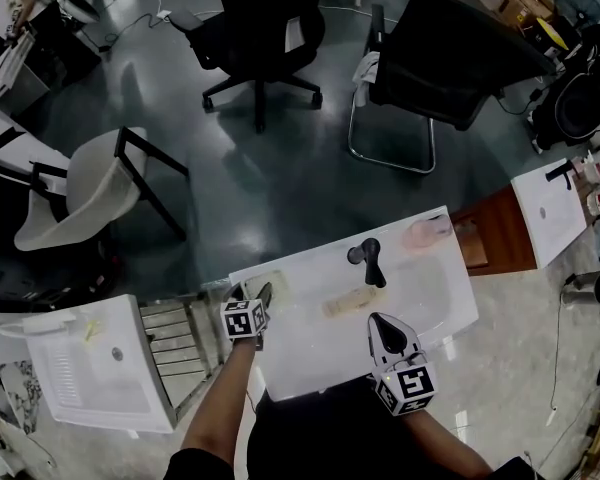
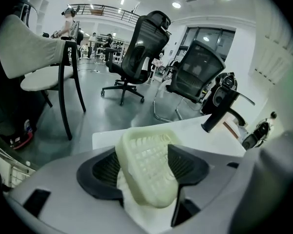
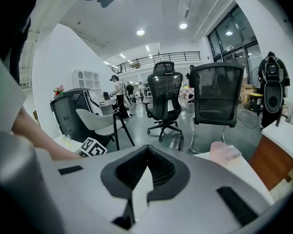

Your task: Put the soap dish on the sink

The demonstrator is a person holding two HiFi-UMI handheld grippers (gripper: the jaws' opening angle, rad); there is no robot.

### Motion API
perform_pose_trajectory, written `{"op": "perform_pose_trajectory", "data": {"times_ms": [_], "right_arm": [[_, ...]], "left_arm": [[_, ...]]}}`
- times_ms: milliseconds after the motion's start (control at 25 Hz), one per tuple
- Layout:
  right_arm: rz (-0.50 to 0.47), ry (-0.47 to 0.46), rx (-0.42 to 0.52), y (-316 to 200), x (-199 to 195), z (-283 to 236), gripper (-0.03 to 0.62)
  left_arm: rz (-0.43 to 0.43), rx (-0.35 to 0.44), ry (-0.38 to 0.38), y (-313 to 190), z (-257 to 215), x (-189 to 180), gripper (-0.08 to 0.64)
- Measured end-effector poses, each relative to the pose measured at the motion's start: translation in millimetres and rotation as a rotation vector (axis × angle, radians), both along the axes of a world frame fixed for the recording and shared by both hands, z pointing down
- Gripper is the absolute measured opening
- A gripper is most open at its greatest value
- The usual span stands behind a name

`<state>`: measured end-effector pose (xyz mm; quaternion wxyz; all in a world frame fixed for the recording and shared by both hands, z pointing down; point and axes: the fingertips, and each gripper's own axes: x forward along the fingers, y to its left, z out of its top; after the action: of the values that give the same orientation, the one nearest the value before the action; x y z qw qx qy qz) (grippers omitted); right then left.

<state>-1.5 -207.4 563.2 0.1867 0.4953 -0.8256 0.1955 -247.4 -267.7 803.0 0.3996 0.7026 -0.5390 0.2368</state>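
The pale cream slotted soap dish [image 2: 149, 167] leans tilted on the white sink's [image 1: 310, 358] left rim, also seen as the soap dish [image 1: 267, 288] from the head view. My left gripper [image 1: 261, 295] stands around it with jaws wide, the dish between the pads [image 2: 100, 172] and not pressed by them. My right gripper [image 1: 378, 320] hovers over the sink's near edge, right of the middle, its jaws closed tip to tip on nothing [image 3: 147, 152]. A black faucet [image 1: 370, 261] rises at the sink's back.
A beige bar-like thing [image 1: 347, 302] lies in the basin. A pink item [image 1: 427, 231] sits on the sink's far right corner. A second white sink [image 1: 100, 368] lies at lower left, a wooden cabinet [image 1: 495, 236] to the right, office chairs [image 1: 265, 28] beyond.
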Motion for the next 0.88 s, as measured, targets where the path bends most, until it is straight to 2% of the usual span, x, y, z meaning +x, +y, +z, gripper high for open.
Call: {"op": "perform_pose_trajectory", "data": {"times_ms": [480,880], "right_arm": [[0.009,-0.005,0.004,6.4,15.1,-1.6,-0.003],[-0.005,-0.007,0.012,25.7,10.5,-8.5,-0.003]], "left_arm": [[-0.017,0.001,-0.096,3.6,0.3,-10.9,0.302],[-0.034,0.052,-0.089,17.7,-21.5,-20.6,0.302]]}}
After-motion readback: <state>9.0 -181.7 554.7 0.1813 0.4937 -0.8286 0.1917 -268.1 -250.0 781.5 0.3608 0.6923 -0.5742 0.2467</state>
